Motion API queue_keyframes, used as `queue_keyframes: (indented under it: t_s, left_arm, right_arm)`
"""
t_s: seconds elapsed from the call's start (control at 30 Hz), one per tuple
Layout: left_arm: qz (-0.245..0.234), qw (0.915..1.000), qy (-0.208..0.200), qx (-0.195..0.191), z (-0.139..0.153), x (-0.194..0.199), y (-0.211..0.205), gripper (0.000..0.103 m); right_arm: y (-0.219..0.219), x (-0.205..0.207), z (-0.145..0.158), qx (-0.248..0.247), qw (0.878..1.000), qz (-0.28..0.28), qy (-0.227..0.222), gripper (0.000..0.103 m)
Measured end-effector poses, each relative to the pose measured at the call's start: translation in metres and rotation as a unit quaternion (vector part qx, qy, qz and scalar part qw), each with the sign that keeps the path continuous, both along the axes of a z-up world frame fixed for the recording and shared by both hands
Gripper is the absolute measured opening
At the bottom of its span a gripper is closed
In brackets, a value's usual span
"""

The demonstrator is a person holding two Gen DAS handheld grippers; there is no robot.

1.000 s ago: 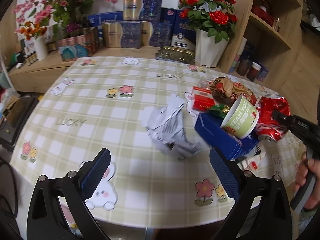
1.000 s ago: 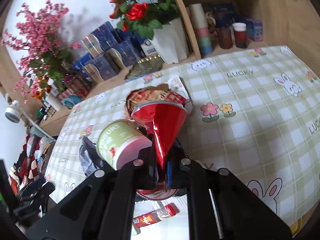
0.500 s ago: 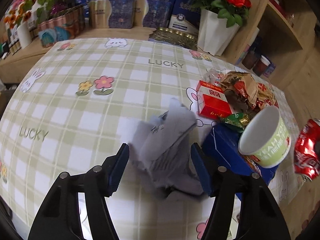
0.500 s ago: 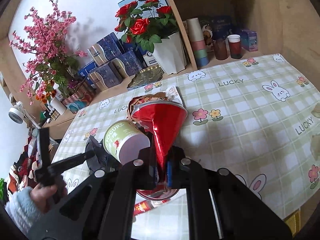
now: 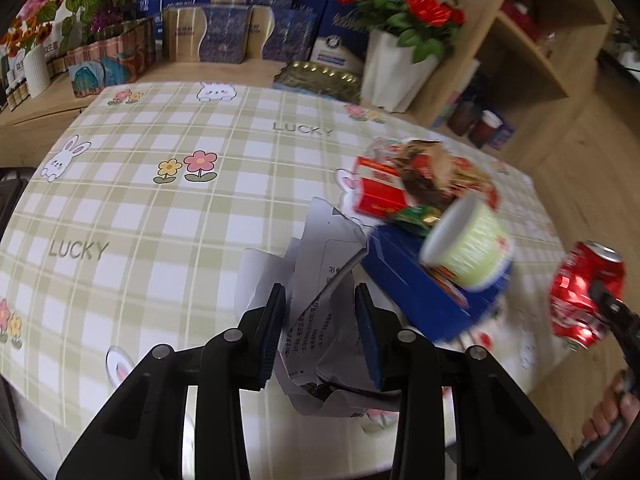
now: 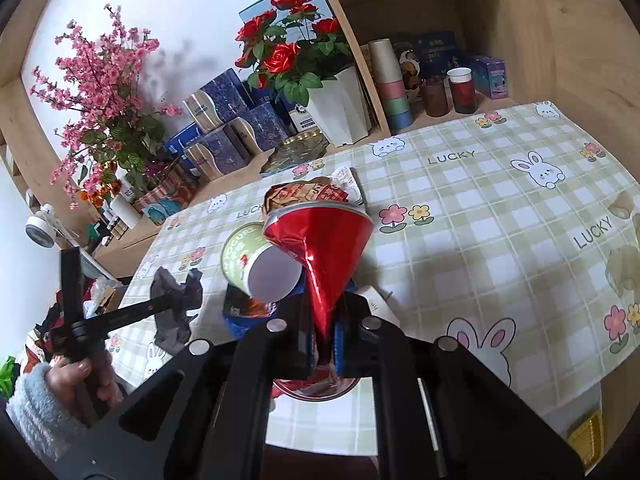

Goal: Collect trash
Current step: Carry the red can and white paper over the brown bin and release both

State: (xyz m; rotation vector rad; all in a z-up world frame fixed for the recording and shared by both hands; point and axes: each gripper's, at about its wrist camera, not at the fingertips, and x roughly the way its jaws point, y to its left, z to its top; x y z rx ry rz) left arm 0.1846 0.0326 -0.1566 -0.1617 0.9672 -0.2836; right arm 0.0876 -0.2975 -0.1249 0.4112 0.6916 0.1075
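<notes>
The table [image 5: 120,200] under its checked cloth carried everything, and I counted the trash on it from the big pieces down. One crumpled sheet of printed paper [image 5: 320,280] sat between the pads of my left claw [image 5: 320,332], which I had narrowed around it; I judged the paper gripped or nearly so, the pads pressing its sides so it could be lifted clear. Just right of that claw lay one blue carton [image 5: 416,300], flat, with one yoghurt cup [image 5: 468,248] tipped on its side on top, likely piled there to gather the rubbish in one spot. Beyond them sat one red packet [image 5: 380,196] and a heap of brown wrappers [image 5: 436,172], too jumbled to count.

My right claw [image 6: 325,344] was clamped on one crushed red can [image 6: 320,248], held up off the table, squeezed at its flattened end so it would not slip. One small bottle below that claw was mostly hidden.
</notes>
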Motion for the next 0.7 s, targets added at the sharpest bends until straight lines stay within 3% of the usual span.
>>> queue_keyframes:
  t_s: [0.33, 0.7]
  left_arm:
    - [-0.051, 0.9981, -0.028, -0.019, 0.035, -0.1, -0.018, 0.035]
    - [-0.136, 0.9903, 0.02, 0.018, -0.004, -0.184, -0.055, 0.035]
  right_arm:
    - [0.027, -0.045, 0.007, -0.004, 0.999, 0.032, 0.007, 0.011]
    - [0.041, -0.104, -0.003, 0.002, 0.999, 0.048, 0.013, 0.011]
